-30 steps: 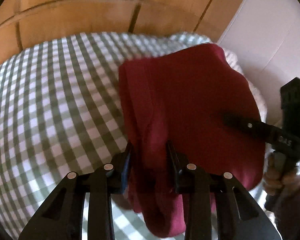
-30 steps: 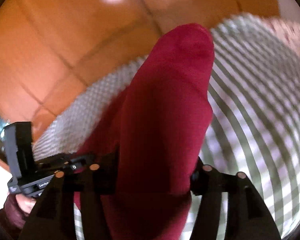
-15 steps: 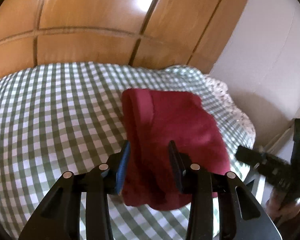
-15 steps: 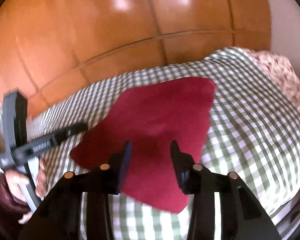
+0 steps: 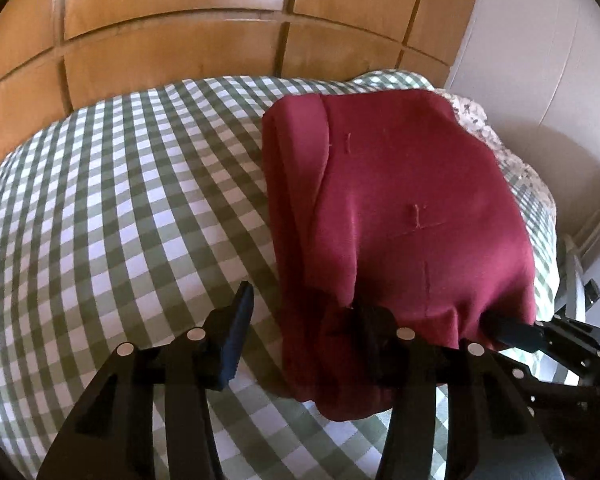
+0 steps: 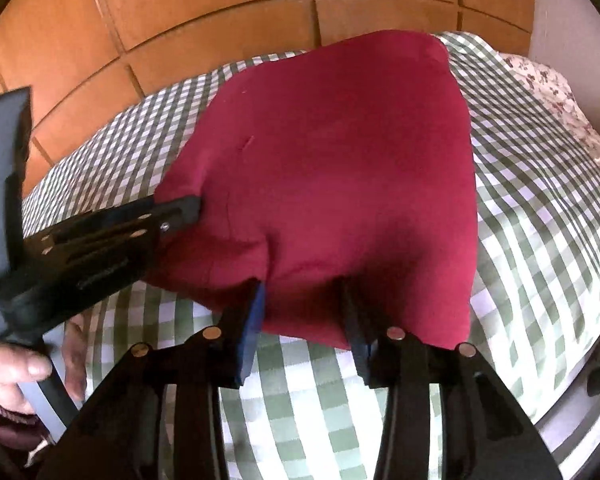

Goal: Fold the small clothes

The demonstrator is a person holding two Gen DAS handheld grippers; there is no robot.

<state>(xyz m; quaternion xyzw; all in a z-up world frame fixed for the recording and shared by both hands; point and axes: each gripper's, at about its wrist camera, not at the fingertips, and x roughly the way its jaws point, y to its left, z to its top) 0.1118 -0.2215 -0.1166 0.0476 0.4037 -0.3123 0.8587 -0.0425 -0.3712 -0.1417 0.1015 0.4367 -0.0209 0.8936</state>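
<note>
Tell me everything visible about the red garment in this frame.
The red garment is plain dark-red soft cloth, folded with a doubled layer along its left edge. It lies on the green-checked cover. Its near edge drapes over fingers of the left hand-held gripper and the right hand-held gripper; both look open.

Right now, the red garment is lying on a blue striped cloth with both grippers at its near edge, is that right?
Not quite: the cloth under the red garment is green-and-white checked, not blue striped, as the left wrist view shows. The rest holds: the left gripper and right gripper are both at its near edge.
</note>
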